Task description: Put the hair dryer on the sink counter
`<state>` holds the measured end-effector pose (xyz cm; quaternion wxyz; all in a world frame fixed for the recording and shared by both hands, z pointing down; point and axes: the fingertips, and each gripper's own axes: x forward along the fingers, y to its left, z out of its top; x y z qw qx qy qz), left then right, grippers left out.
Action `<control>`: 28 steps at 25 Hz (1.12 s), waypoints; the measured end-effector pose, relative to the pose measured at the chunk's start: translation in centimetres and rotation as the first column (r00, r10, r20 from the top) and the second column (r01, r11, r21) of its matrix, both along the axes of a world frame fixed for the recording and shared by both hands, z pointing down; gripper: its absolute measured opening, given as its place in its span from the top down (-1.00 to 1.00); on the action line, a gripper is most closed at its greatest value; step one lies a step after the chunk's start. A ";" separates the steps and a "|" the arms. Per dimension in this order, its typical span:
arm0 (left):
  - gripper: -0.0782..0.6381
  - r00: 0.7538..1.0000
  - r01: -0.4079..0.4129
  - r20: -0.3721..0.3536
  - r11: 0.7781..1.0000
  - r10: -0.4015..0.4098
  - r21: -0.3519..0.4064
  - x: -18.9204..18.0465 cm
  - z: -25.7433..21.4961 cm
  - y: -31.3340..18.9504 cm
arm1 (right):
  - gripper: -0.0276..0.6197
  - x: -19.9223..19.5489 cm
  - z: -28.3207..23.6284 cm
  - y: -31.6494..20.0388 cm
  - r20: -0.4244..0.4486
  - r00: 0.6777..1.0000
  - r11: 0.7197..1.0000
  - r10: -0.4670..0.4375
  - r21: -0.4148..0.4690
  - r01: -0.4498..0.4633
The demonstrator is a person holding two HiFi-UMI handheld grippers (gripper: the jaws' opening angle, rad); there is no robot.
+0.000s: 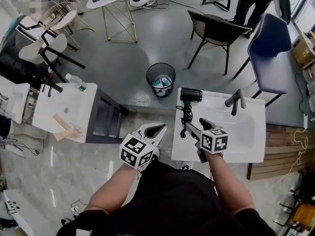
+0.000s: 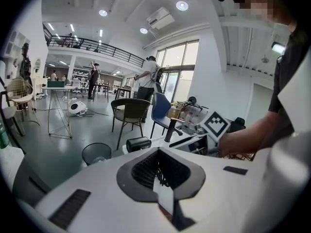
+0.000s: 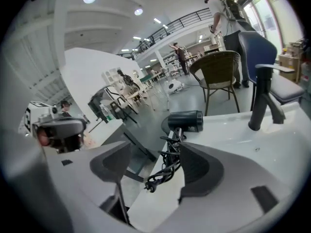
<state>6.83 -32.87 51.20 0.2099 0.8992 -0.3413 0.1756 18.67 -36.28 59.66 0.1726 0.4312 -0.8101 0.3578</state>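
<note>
The black hair dryer point(image 1: 190, 95) lies on its side at the far left corner of the white sink counter point(image 1: 246, 136), its nozzle pointing right. Its bundled black cord point(image 1: 186, 116) trails toward me along the counter's left edge. My right gripper point(image 1: 195, 125) hovers open over the near end of that cord, holding nothing. In the right gripper view the cord point(image 3: 167, 161) shows between the parted jaws, with the dryer point(image 3: 184, 120) beyond. My left gripper point(image 1: 155, 130) is shut and empty, left of the counter over the floor. From the left gripper point(image 2: 160, 169) view the dryer point(image 2: 138, 143) is ahead.
A black faucet point(image 1: 236, 100) stands at the counter's back. A mesh trash bin point(image 1: 160, 79) sits on the floor beyond the dryer. A wicker chair point(image 1: 216, 29) and a blue chair point(image 1: 270, 53) stand behind. At left is another white counter point(image 1: 74, 107) with a bottle point(image 1: 76, 82).
</note>
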 end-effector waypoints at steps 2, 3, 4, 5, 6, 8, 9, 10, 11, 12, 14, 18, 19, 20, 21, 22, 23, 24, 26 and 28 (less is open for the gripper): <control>0.78 1.000 0.024 -0.011 1.000 -0.024 0.006 0.8 -0.3 0.4 | -0.02 0.6 -2.5 1.6 0.075 0.996 0.997 -0.042 0.070 0.037; 0.78 0.999 0.036 -0.019 0.999 -0.036 0.009 1.2 -0.5 0.7 | -0.01 1.1 -3.7 2.4 0.108 0.992 0.993 -0.056 0.105 0.045; 0.78 0.999 0.047 -0.026 0.999 -0.046 0.014 1.6 -0.8 1.0 | 0.10 1.6 -4.9 3.2 0.138 0.988 0.989 -0.065 0.140 0.045; 0.78 0.998 0.055 -0.031 0.998 -0.054 0.018 2.0 -1.0 1.4 | 0.42 2.3 -5.9 3.9 0.167 0.984 0.984 -0.070 0.173 0.041; 0.78 0.998 0.060 -0.033 0.998 -0.060 0.023 2.5 -1.2 1.8 | 0.61 3.0 -6.9 4.6 0.197 0.977 0.979 -0.076 0.201 0.035; 0.78 0.997 0.069 -0.033 0.997 -0.068 0.032 3.4 -1.6 2.9 | 0.87 4.1 -8.6 5.9 0.270 0.958 0.971 -0.097 0.236 0.032; 0.78 0.997 0.075 -0.032 0.997 -0.074 0.037 3.9 -1.8 3.4 | 0.89 4.6 -9.3 6.5 0.304 0.946 0.969 -0.110 0.244 0.034; 0.78 0.996 0.081 -0.033 0.996 -0.080 0.041 4.3 -2.0 3.9 | 0.90 5.0 -9.8 7.1 0.327 0.937 0.967 -0.122 0.252 0.038; 0.78 0.996 0.087 -0.035 0.995 -0.085 0.044 4.6 -2.2 4.4 | 0.91 5.4 -10.1 7.6 0.336 0.932 0.965 -0.134 0.260 0.045; 0.78 0.995 0.093 -0.037 0.995 -0.091 0.047 4.9 -2.3 5.0 | 0.91 5.8 -10.1 8.1 0.334 0.931 0.962 -0.146 0.269 0.055; 0.78 0.995 0.098 -0.034 0.994 -0.097 0.049 5.1 -2.5 6.0 | 0.91 6.2 -9.9 9.1 0.316 0.934 0.956 -0.168 0.283 0.076; 0.78 0.997 0.081 -0.012 0.995 -0.081 0.050 5.1 -2.4 7.6 | 0.91 6.6 -9.9 11.0 0.289 0.944 0.953 -0.158 0.296 0.069; 0.78 0.997 0.076 -0.011 0.996 -0.075 0.052 5.0 -2.5 7.8 | 0.91 6.6 -10.0 11.4 0.287 0.946 0.953 -0.149 0.299 0.059; 0.78 0.998 0.069 -0.011 0.996 -0.068 0.057 5.1 -2.6 7.8 | 0.91 6.6 -10.2 11.8 0.287 0.948 0.953 -0.139 0.300 0.049; 0.78 0.998 0.058 -0.013 0.996 -0.057 0.064 5.3 -2.8 7.8 | 0.91 6.6 -10.4 12.2 0.286 0.949 0.953 -0.129 0.301 0.039; 0.78 0.999 0.044 -0.017 0.996 -0.042 0.072 5.5 -3.1 7.9 | 0.91 6.5 -10.6 12.6 0.283 0.952 0.952 -0.120 0.304 0.030; 0.78 0.999 0.028 -0.022 0.996 -0.026 0.082 5.7 -3.4 8.0 | 0.91 6.2 -10.7 13.0 0.276 0.955 0.952 -0.112 0.306 0.023; 0.78 1.000 0.011 -0.028 0.996 -0.009 0.089 5.7 -3.7 8.2 | 0.91 5.8 -10.9 13.5 0.267 0.958 0.951 -0.102 0.307 0.016; 0.78 0.999 -0.023 -0.040 0.995 0.027 0.094 5.6 -4.3 9.0 | 0.91 5.0 -11.3 14.4 0.255 0.964 0.953 -0.077 0.303 -0.004; 0.78 0.997 -0.060 -0.044 0.994 0.064 0.087 5.1 -4.4 10.2 | 0.91 4.1 -11.5 15.5 0.254 0.966 0.954 -0.051 0.300 -0.029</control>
